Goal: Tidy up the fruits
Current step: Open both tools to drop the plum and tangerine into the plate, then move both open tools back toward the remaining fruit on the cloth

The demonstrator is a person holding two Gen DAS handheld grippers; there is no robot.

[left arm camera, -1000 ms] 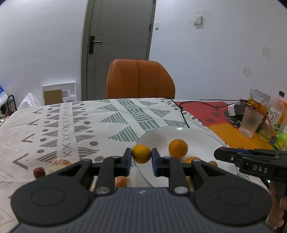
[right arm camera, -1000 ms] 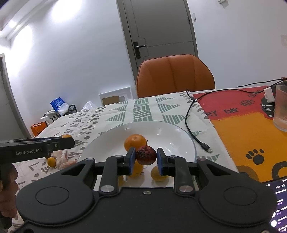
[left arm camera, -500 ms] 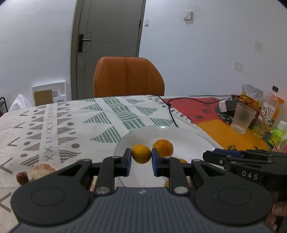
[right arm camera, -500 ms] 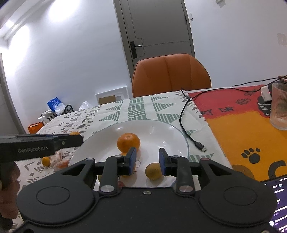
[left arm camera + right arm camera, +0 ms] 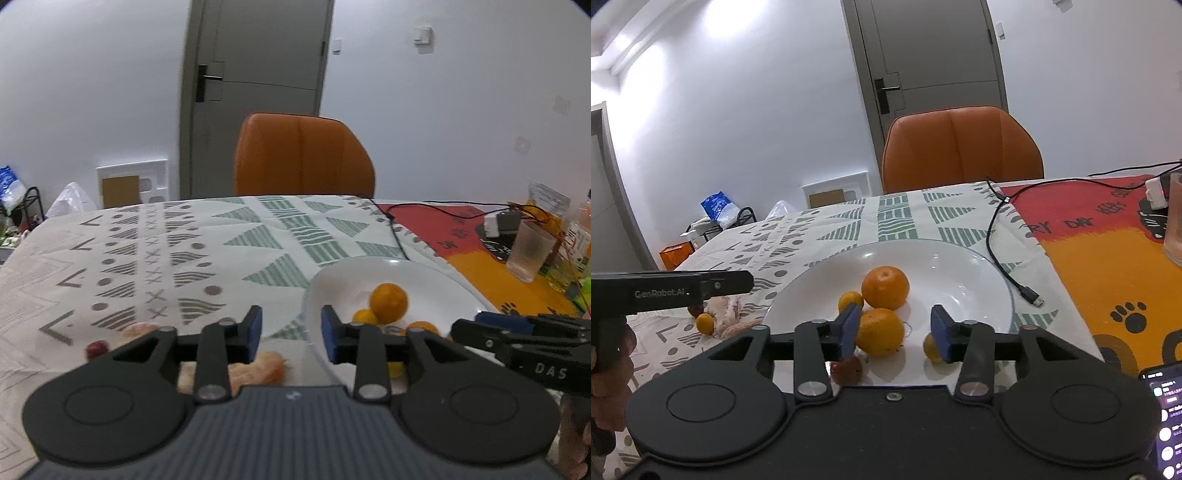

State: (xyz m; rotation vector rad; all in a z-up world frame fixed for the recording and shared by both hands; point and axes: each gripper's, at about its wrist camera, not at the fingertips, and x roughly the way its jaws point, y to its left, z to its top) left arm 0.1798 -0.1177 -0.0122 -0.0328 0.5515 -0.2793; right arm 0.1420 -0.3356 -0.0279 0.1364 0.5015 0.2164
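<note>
A white plate (image 5: 975,266) on the patterned cloth holds a big orange (image 5: 885,288), a medium orange (image 5: 880,331), two small ones (image 5: 850,301) and a dark red fruit (image 5: 846,369) at its near edge. My right gripper (image 5: 894,334) hovers over the plate's near side, jaws opening, pads pressing on nothing. My left gripper (image 5: 291,332) hangs over the plate's left rim (image 5: 314,295), jaws opening with nothing between them. On the cloth to the left lie peeled fruit segments (image 5: 266,369), a red date (image 5: 96,349) and a small orange (image 5: 704,324).
An orange chair (image 5: 960,147) stands behind the table. A black cable (image 5: 1008,266) runs beside the plate's right rim. A glass (image 5: 528,251) and bottles (image 5: 576,236) stand on the red-orange mat at right. A lit phone (image 5: 1161,406) lies at the near right.
Both grippers let go: the small orange from the left and the dark red fruit from the right now lie on the plate. The left gripper shifted left of the plate.
</note>
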